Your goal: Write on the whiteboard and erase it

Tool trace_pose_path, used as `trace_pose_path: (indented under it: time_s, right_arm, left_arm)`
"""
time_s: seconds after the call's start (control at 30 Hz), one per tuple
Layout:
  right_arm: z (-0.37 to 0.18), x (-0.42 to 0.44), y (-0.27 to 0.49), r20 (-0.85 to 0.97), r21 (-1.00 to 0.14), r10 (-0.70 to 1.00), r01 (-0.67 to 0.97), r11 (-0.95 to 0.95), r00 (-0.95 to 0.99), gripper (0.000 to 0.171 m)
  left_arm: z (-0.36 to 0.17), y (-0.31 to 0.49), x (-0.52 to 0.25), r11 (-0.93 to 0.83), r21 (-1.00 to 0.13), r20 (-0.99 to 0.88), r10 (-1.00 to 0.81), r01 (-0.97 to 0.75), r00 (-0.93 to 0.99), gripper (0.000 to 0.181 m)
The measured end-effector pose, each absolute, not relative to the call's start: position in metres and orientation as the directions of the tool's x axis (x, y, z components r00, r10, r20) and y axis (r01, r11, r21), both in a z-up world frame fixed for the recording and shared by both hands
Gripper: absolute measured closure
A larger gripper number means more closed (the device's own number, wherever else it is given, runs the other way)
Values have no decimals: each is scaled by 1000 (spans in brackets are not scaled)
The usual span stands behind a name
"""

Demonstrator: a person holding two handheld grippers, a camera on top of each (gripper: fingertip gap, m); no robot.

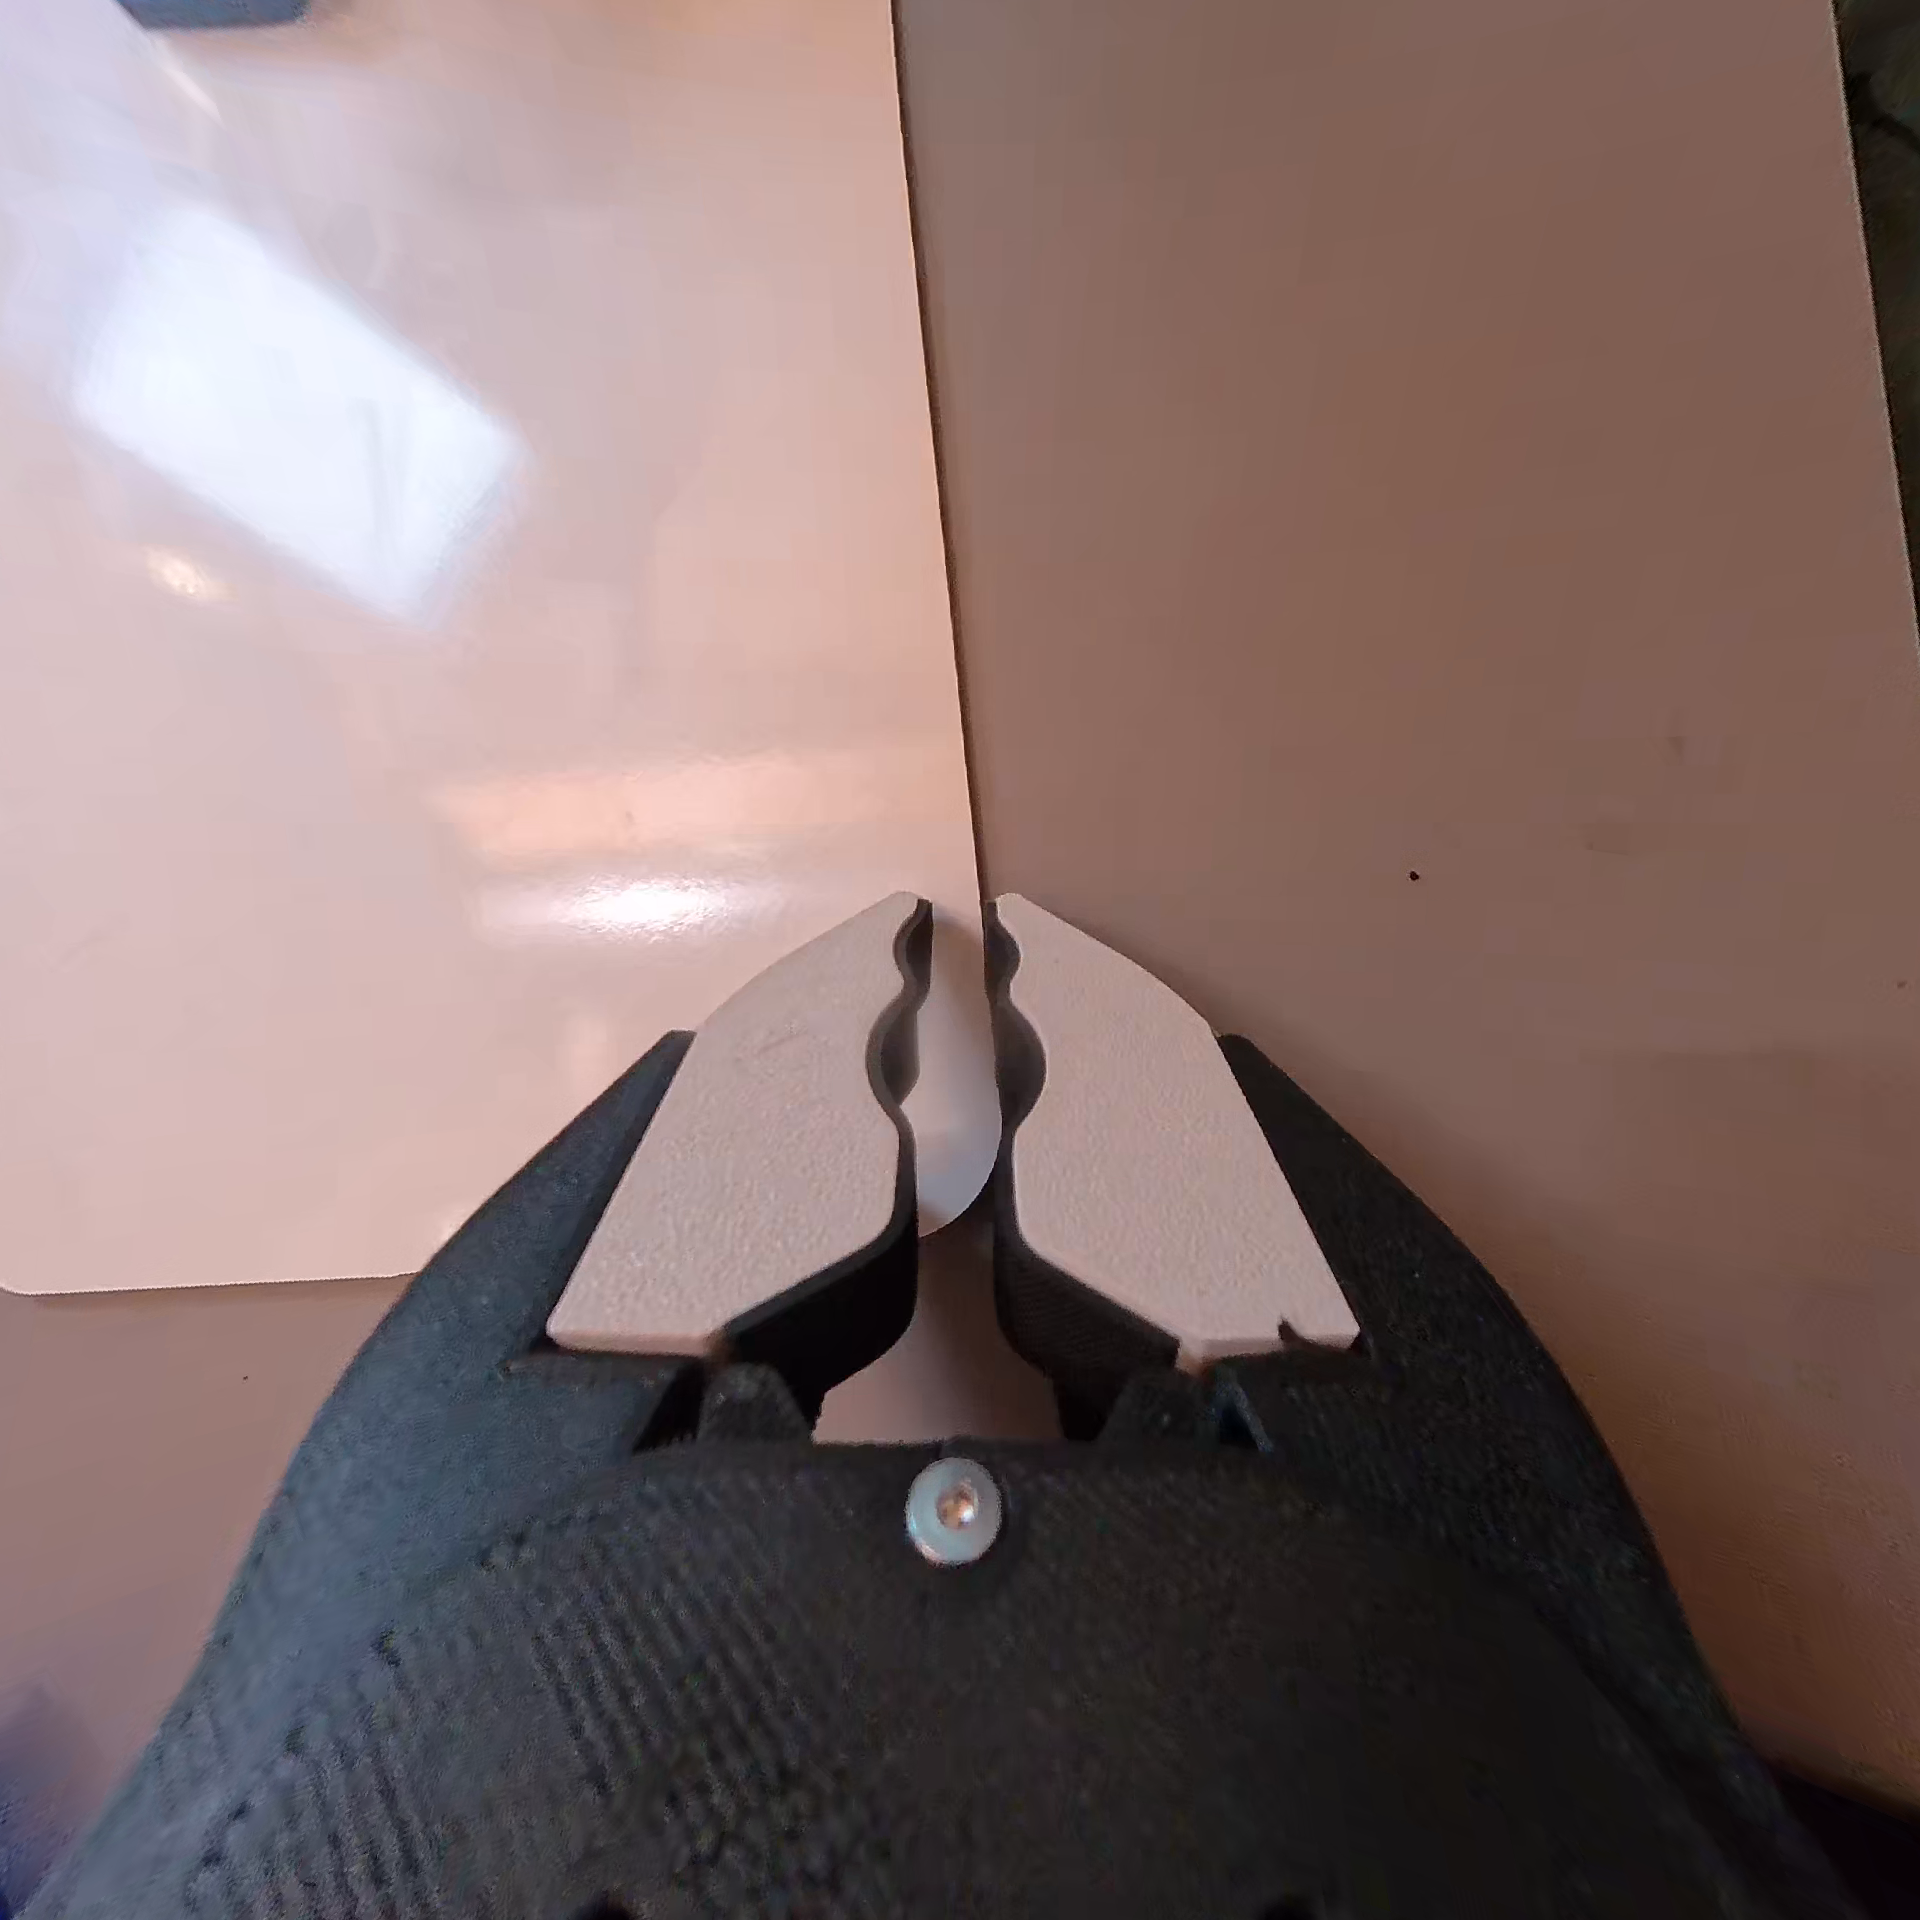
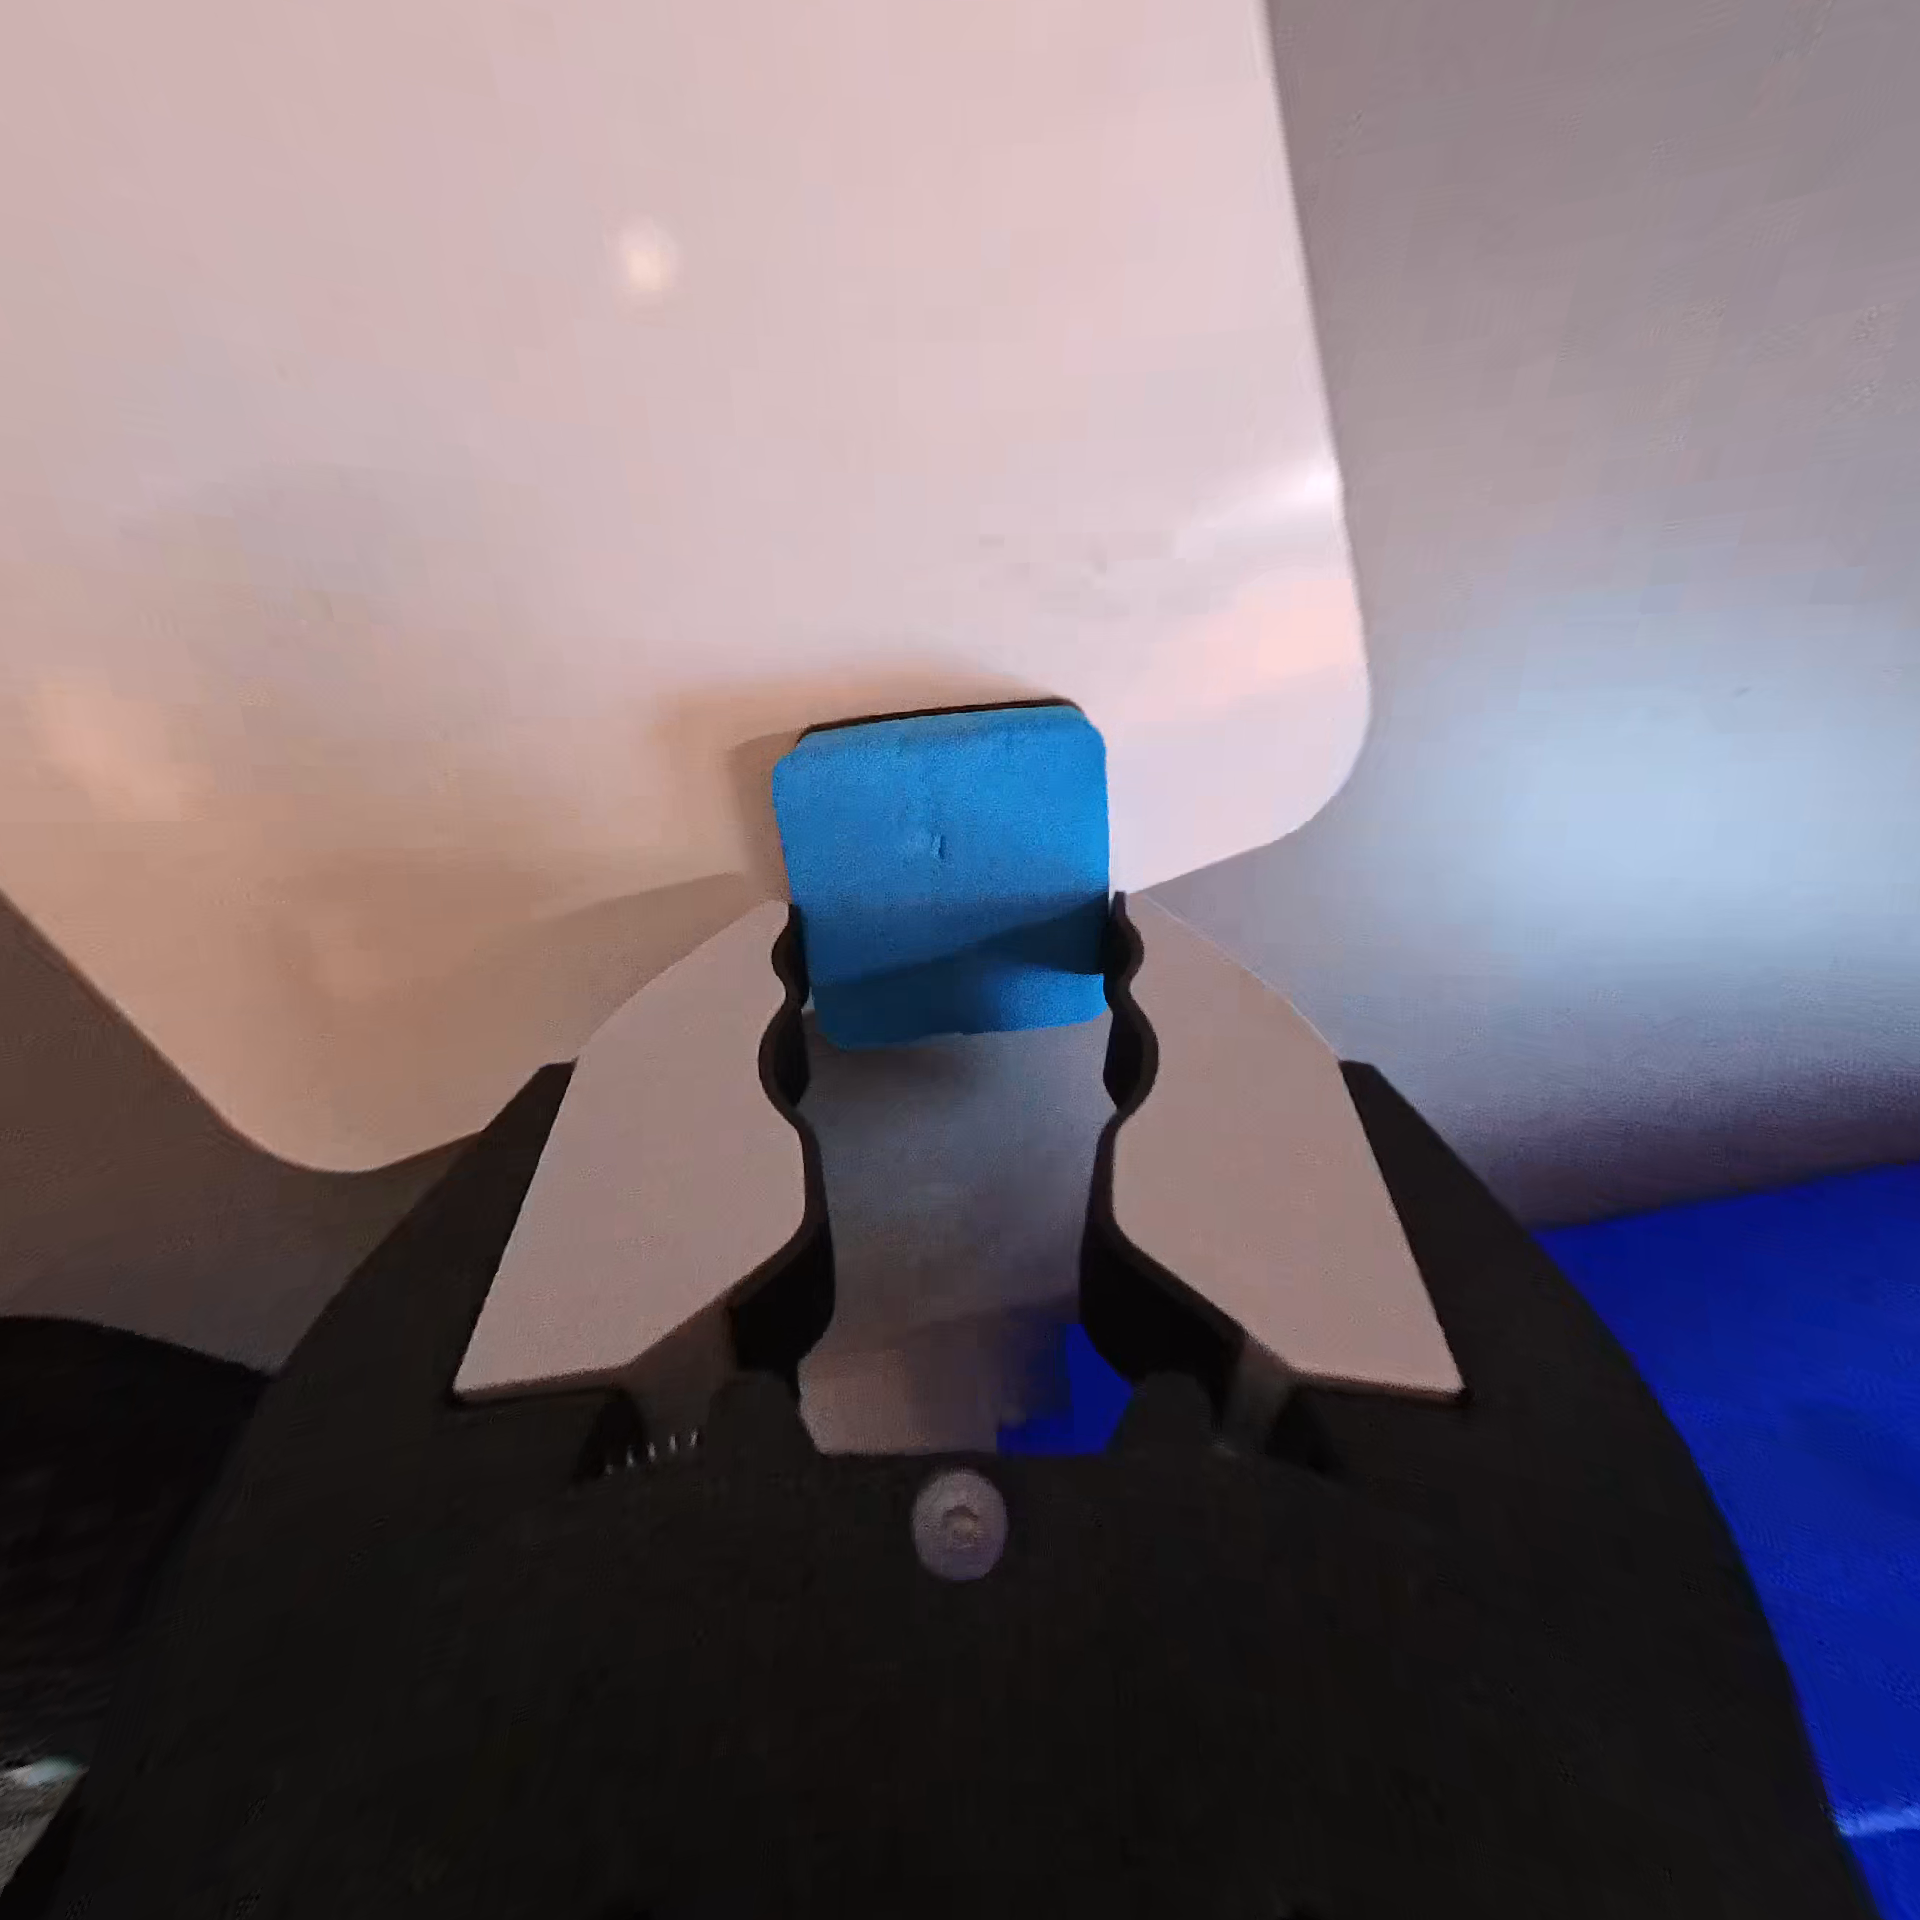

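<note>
Pale table carries the glossy whiteboard (image 2: 623,468), where the right gripper (image 2: 951,914) jaws clamp the blue eraser (image 2: 940,831) pressed straight ahead near its corner, while the left gripper (image 1: 958,914) jaws pinch the board's edge

Glossy whiteboard (image 2: 623,468) lies flat; blue eraser (image 2: 940,831) rests on its near edge.

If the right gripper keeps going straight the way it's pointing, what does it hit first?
Probably the whiteboard: the right gripper holds the blue eraser whose far end already seems to be on it, though depth is unclear.
</note>
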State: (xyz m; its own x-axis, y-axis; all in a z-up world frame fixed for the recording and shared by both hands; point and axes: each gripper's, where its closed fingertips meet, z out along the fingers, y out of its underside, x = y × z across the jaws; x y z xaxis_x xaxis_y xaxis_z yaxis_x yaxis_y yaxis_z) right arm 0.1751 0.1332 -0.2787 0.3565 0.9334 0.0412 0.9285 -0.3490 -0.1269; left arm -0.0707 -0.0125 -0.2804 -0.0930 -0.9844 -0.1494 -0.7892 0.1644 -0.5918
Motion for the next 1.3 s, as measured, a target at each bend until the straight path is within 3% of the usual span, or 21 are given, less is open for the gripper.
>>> trace_pose_path:
  time_s: [0.33,0.63,0.77,0.9,1.0,1.17,1.3]
  right_arm:
    - [-279,73,47,45,-207,993,974,-94,106,116]
    - [-272,117,217,116,-243,919,908,-342,378,116]
    - [-260,137,272,134,-282,916,900,-332,379,116]
    - [-269,154,303,204,-202,924,938,-283,322,114]
    - [-270,163,314,256,-182,913,943,-277,317,101]
    - [-242,158,290,267,-288,897,918,-274,352,94]
    - [-239,143,203,77,-331,947,904,-272,313,88]
  left_arm:
    - [-280,-12,-70,158,-594,-147,-985,-788,-87,172]
    - [-280,-12,-70,159,-596,-151,-985,-787,-85,172]
    - [-280,-12,-70,149,-608,-134,-987,-780,-84,172]
    - [-280,-12,-70,148,-611,-130,-988,-778,-85,172]
    - [-280,-12,-70,154,-607,-137,-987,-780,-88,172]
    - [-280,-12,-71,158,-603,-138,-986,-782,-92,172]
    - [-279,-12,-72,161,-599,-137,-986,-784,-97,171]
